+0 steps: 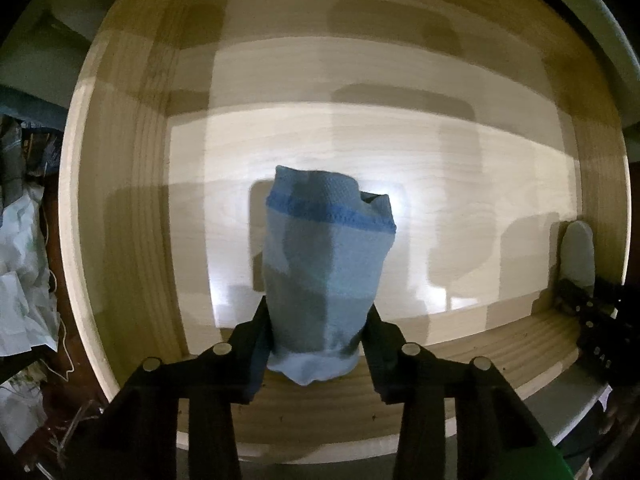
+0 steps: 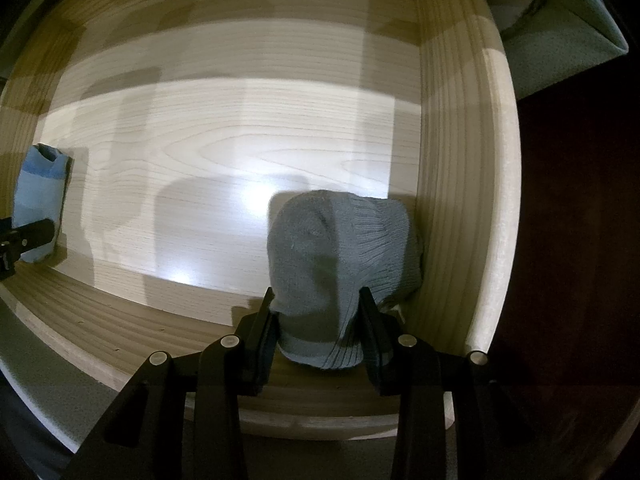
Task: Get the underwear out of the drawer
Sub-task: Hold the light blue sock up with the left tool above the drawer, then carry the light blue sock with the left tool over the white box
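I look straight down into a pale wooden drawer (image 1: 120, 208). A light blue folded garment with a darker blue band (image 1: 320, 248) stands near the drawer's front wall. My left gripper (image 1: 318, 308) is shut on its lower part, both black fingers pressing the fabric. In the right wrist view a grey ribbed knit garment (image 2: 340, 248) sits in the drawer's (image 2: 460, 160) front right corner, and my right gripper (image 2: 316, 300) is shut on it. The blue garment (image 2: 40, 188) shows there at the far left. The grey garment (image 1: 578, 252) shows at the right edge of the left wrist view.
The drawer's floor (image 1: 360, 152) is bare wood between and behind the two garments. Crumpled white paper or plastic (image 1: 20, 260) lies outside the drawer on the left. A grey-green padded surface (image 2: 560, 40) lies beyond the drawer's right wall.
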{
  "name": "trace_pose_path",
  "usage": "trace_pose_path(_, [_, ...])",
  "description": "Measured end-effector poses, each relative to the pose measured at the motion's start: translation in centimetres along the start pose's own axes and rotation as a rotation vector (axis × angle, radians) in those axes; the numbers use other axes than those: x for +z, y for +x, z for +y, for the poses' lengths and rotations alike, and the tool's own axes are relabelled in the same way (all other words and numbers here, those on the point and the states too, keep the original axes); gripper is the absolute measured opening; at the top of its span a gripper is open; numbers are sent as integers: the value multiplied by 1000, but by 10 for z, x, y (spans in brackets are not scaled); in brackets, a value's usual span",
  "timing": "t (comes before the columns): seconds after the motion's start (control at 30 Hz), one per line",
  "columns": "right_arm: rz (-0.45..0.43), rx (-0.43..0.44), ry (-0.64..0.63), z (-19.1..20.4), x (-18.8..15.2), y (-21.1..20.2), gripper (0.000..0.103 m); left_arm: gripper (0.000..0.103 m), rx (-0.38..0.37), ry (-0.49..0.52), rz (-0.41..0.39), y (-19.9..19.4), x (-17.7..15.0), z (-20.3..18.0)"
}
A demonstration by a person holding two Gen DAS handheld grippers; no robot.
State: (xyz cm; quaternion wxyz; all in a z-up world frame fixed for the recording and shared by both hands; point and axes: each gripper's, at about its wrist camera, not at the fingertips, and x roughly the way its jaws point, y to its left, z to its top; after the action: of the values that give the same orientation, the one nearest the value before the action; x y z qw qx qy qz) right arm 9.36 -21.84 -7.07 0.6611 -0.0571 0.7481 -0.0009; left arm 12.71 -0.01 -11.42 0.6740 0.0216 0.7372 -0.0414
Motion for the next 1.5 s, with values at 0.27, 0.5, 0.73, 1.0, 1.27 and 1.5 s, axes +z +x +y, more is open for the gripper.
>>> trace_pose_path(0.27, [1, -2, -1, -4, 0, 2, 34, 41, -10, 22, -60, -28, -18, -3])
trace_pose_path(0.5, [3, -4, -2, -6, -1, 4, 34, 41, -25, 75, -124, -66, -33, -5])
trace_pose_path(0.73, [10, -14, 0, -4, -1, 1, 34, 41, -25, 108, -184, -97, -40, -2])
trace_pose_path(1.0, [18, -27, 1, -4, 0, 4, 34, 41, -26, 147, -310, -152, -51, -18])
trace_pose_path(1.27, [22, -32, 2, -5, 1, 3, 34, 41, -69, 170, -477, -231, -53, -20])
trace_pose_path(1.5, [24, -35, 2, -6, 0, 2, 34, 41, -94, 157, -631, -294, -25, -18])
